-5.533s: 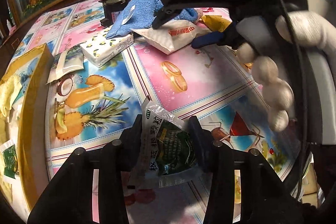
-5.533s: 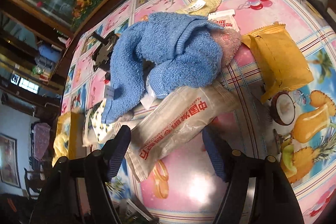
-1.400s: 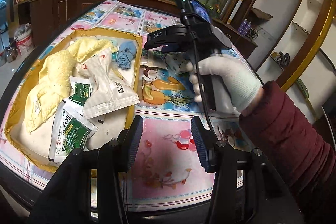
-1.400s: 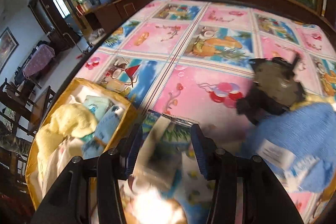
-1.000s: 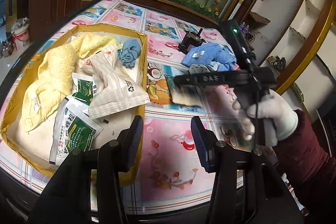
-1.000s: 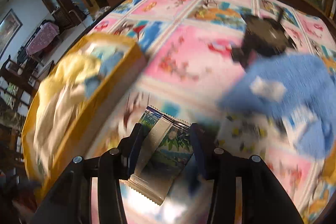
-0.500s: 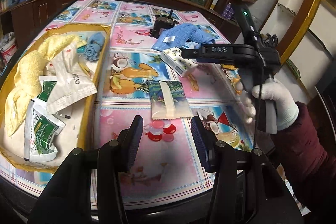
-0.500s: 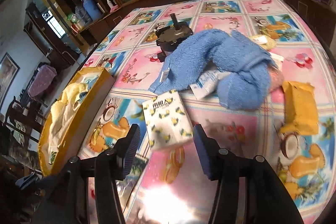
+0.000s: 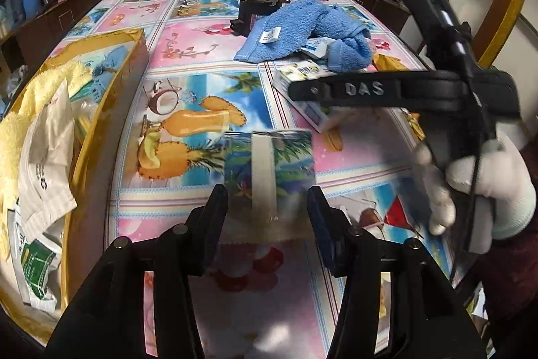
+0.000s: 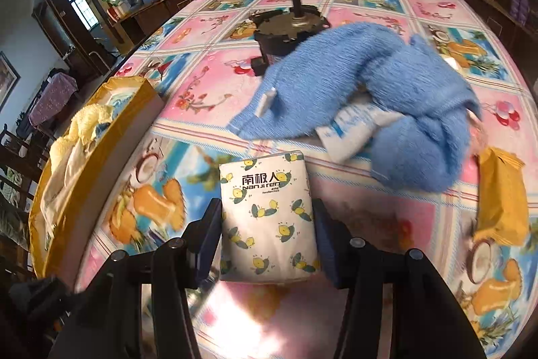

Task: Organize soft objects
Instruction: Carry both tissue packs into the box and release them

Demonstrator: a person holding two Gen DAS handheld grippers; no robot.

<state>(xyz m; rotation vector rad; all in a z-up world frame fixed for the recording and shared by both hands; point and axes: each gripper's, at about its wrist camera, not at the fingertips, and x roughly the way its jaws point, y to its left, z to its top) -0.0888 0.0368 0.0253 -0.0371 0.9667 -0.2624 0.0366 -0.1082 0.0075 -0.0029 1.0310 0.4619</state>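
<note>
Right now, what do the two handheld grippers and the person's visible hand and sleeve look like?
Both grippers, the left gripper and the right gripper, are black plastic, with dark blue pads on their fingers and round silver bolts. The right one carries raised DAS lettering, a green light and a black cable. The hand wears a white knit glove; the sleeve is dark maroon.

"DAS" on right gripper [image 9: 353, 90] arm at 2 o'clock; "南极人 Nanjiren" on tissue pack [image 10: 269, 217], ctr.

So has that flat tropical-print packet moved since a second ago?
Yes. The packet was carried in the right gripper; now it lies on the tablecloth beside the yellow box.
</note>
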